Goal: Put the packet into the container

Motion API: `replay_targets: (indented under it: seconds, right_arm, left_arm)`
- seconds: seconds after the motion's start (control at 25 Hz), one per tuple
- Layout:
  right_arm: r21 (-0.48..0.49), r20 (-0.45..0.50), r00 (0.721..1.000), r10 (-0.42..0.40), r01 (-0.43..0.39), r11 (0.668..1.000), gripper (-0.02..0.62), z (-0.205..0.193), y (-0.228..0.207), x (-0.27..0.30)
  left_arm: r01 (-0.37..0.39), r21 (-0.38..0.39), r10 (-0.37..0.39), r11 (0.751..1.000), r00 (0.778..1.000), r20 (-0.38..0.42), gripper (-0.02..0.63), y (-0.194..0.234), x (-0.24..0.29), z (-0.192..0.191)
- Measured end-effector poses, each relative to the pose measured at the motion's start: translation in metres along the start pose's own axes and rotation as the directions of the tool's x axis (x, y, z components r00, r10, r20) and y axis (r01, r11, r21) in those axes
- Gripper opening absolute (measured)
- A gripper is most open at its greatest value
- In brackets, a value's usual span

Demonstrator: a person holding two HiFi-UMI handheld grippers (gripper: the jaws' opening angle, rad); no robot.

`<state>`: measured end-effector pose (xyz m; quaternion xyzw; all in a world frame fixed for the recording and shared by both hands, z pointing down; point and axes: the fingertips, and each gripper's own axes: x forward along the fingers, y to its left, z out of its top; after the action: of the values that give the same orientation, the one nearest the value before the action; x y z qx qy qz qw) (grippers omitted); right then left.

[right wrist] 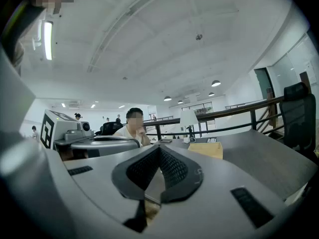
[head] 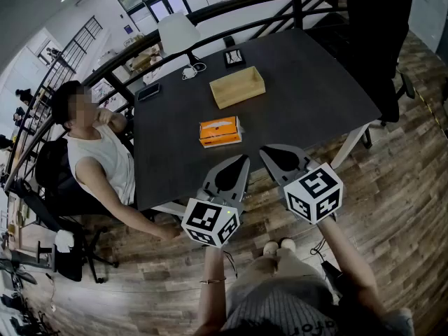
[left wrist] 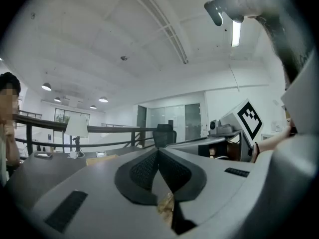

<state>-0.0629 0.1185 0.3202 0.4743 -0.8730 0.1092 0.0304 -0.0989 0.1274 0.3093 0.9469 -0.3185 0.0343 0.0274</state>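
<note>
Dark tabletop (head: 315,89) holds the orange packet (head: 220,131) near the wooden container (head: 238,87), and with left claw (head: 240,162) and right claw (head: 269,152) both closed empty, reaching unopened could shove the packet away.

- Between my left gripper (head: 243,159), my right gripper (head: 266,151) and the packet (head: 220,131): bare table (head: 308,96), open path.
- Packet to container (head: 237,87): bare strip, nothing between.
- Table's right half: free.
- Far edge: phone (head: 148,92), cable (head: 190,71) and small black box (head: 234,57) stand in my way.
- Left side: seated person (head: 98,152) close against the edge.
</note>
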Motion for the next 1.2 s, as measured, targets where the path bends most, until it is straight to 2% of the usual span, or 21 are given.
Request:
replay_targets:
  seconds: [0.68, 0.92, 1.2]
  right_arm:
    - [-0.008, 0.002, 1.000, 0.009, -0.009, 1.000, 0.011, 0.000, -0.001, 0.000]
    - [0.020, 0.024, 0.996, 0.085, -0.086, 0.996, 0.012, 0.005, 0.001, -0.003]
    - [0.004, -0.011, 0.986, 0.167, -0.167, 0.986, 0.012, 0.003, -0.010, 0.006]
  left_arm:
    - [-0.012, 0.002, 0.012, 1.000, 1.000, 0.007, 0.008, 0.001, 0.000, 0.001]
    - [-0.051, -0.003, 0.051, 0.999, 0.999, 0.000, 0.008, 0.003, -0.002, 0.000]
    - [-0.132, -0.012, 0.131, 0.991, 0.991, -0.016, 0.008, 0.015, -0.010, -0.009]
